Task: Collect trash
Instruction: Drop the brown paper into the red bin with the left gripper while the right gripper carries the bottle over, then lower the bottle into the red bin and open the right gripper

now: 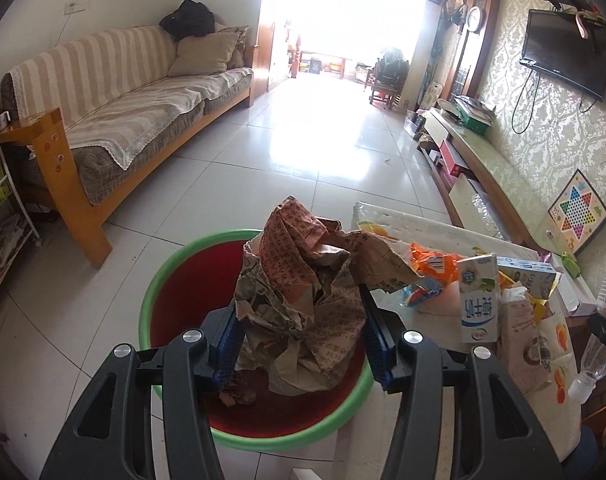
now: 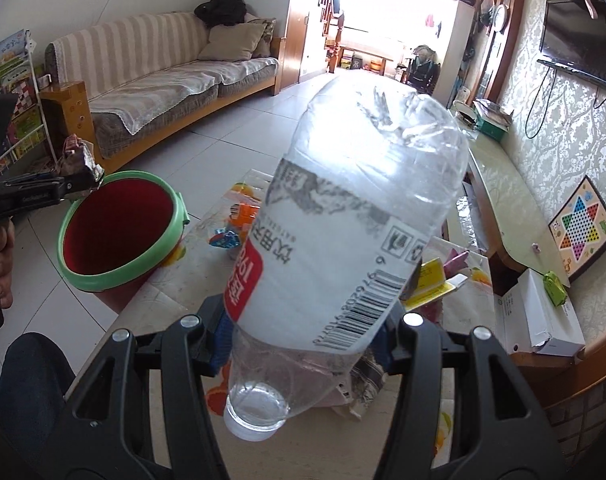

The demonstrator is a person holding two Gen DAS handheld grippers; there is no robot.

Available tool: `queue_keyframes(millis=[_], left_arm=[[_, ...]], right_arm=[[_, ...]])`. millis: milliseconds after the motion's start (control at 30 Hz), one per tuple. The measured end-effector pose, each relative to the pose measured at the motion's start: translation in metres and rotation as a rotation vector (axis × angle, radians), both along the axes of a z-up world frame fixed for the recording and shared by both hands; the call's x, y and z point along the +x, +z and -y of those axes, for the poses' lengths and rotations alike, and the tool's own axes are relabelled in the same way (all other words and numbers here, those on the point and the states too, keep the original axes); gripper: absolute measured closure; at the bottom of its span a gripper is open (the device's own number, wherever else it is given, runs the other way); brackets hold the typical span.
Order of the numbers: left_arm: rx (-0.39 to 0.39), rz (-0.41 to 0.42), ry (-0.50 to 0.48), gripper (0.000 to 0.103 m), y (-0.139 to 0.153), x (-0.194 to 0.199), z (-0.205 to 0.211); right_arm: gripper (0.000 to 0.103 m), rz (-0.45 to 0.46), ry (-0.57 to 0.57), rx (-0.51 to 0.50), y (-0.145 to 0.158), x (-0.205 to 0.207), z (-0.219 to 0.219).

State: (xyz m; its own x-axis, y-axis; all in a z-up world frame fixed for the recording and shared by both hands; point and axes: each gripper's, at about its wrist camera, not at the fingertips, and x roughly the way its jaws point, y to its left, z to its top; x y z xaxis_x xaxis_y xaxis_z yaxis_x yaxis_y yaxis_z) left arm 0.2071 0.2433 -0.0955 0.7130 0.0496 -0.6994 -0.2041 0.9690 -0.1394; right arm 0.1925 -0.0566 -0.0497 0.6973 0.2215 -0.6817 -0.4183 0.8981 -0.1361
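My left gripper [image 1: 301, 344] is shut on a crumpled brown newspaper wad [image 1: 303, 304] and holds it over the red bin with a green rim [image 1: 159, 284]. In the right wrist view the left gripper [image 2: 87, 180] sits at the bin's [image 2: 119, 224] far-left rim. My right gripper [image 2: 303, 344] is shut on an empty clear plastic bottle [image 2: 343, 216] with a white label, cap end toward the camera, above the table [image 2: 163, 312]. More trash lies on the table: a milk carton [image 1: 477, 300], an orange wrapper [image 1: 431, 264] and a blue wrapper [image 2: 223, 238].
The bin stands at the table's left edge. A striped sofa [image 1: 135, 96] is at the left, a bookshelf [image 2: 15, 92] beside it. A TV [image 1: 563, 52] hangs on the right wall above a long cabinet [image 1: 499, 168]. A white box [image 2: 535, 316] and a checkers board [image 2: 581, 228] sit at right. Tiled floor [image 1: 303, 132] runs ahead.
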Motion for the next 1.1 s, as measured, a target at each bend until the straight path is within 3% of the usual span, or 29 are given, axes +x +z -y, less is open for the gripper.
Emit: queue_keyframes(millis=[200, 267, 567, 1100], left_arm=[[-0.014, -0.041, 0.016, 0.042, -0.015, 0.013, -0.030], [-0.014, -0.049, 0.015, 0.027, -0.019, 0.015, -0.035], [0.022, -0.031, -0.002, 0.013, -0.014, -0.015, -0.046], [-0.010, 0.015, 0.091, 0.011, 0.000, -0.083, -0.096]], right_arm=[[0.050, -0.006, 0.069, -0.015, -0.003, -0.003, -0.042], [0.050, -0.011, 0.088, -0.016, -0.004, -0.002, -0.053], [0.050, -0.029, 0.163, -0.019, -0.011, 0.012, -0.113], [0.050, -0.068, 0.294, 0.000, -0.045, 0.050, -0.230]])
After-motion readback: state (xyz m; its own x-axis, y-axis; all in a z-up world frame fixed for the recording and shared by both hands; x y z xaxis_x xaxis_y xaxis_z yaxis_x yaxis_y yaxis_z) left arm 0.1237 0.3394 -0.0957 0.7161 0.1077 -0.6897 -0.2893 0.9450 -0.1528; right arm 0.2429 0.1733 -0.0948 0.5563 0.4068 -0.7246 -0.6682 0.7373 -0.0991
